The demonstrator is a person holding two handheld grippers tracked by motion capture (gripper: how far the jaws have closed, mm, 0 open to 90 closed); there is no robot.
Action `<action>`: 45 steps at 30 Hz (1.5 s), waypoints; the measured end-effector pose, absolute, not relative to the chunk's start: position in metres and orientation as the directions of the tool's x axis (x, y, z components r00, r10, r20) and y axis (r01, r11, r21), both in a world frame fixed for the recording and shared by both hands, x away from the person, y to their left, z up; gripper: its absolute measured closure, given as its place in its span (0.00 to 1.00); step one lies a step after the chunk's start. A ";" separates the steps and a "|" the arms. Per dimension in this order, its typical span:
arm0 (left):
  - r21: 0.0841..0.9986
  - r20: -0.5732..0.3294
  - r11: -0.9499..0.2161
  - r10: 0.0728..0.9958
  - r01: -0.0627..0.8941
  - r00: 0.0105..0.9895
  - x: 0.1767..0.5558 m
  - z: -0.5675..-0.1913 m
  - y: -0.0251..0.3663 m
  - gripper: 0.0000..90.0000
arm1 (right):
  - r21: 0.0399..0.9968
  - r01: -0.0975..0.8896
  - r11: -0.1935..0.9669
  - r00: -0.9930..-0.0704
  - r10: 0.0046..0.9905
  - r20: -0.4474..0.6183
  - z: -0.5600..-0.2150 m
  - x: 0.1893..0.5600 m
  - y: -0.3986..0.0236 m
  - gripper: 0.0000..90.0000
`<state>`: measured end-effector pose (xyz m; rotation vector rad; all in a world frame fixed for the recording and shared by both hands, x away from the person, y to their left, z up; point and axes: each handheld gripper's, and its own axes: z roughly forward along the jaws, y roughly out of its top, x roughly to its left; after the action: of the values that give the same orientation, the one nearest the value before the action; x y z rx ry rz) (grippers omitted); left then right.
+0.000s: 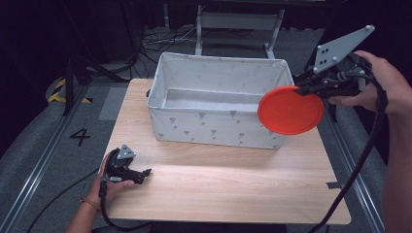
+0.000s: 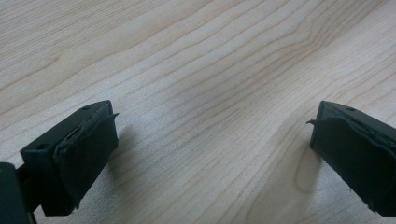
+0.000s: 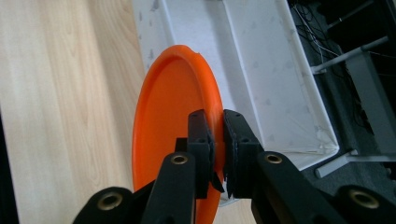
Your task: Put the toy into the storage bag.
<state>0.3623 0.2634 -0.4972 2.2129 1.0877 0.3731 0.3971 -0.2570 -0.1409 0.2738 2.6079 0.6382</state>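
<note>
The right gripper is clenched on the rim of an orange plate, holding it in the air at the right end of a white fabric bin. In the high view the plate faces the camera almost flat-on and overlaps the bin's front right corner; whether it touches the fabric cannot be told from there. In the right gripper view the plate stands on edge, with its rim pinched between the two black pads, one pad on the hollow face and the other on the back. Beyond the plate lies the open bin, its pale inside bare where it can be seen. The person's right hand grips the tool from the right edge of the high view, and a black cable hangs down from it past the bench's right edge.

The left gripper rests low on the wooden bench near its front left corner, well apart from the bin and the plate (the person's left hand is wrapped around its body). Its jaws stand wide and released, with nothing but bare wood grain between the pads.

The bin sits toward the far side of the bench, and its printed outer wall faces the person.
</note>
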 end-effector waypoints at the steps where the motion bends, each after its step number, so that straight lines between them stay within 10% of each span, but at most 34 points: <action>1: 0.654 -0.026 -0.454 0.786 0.605 0.618 0.362 -0.497 0.263 0.01 | 0.482 0.086 0.872 -0.884 0.290 -0.367 -0.140 0.401 -0.257 0.92; 45: 0.655 -0.024 -0.455 0.785 0.603 0.619 0.362 -0.497 0.264 0.02 | 0.514 0.159 0.843 -0.873 0.364 -0.326 -0.201 0.503 -0.245 0.92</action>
<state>0.3617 0.2637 -0.4973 2.2106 1.0850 0.3753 0.5033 -0.2446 -0.2010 0.3881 2.6039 0.6764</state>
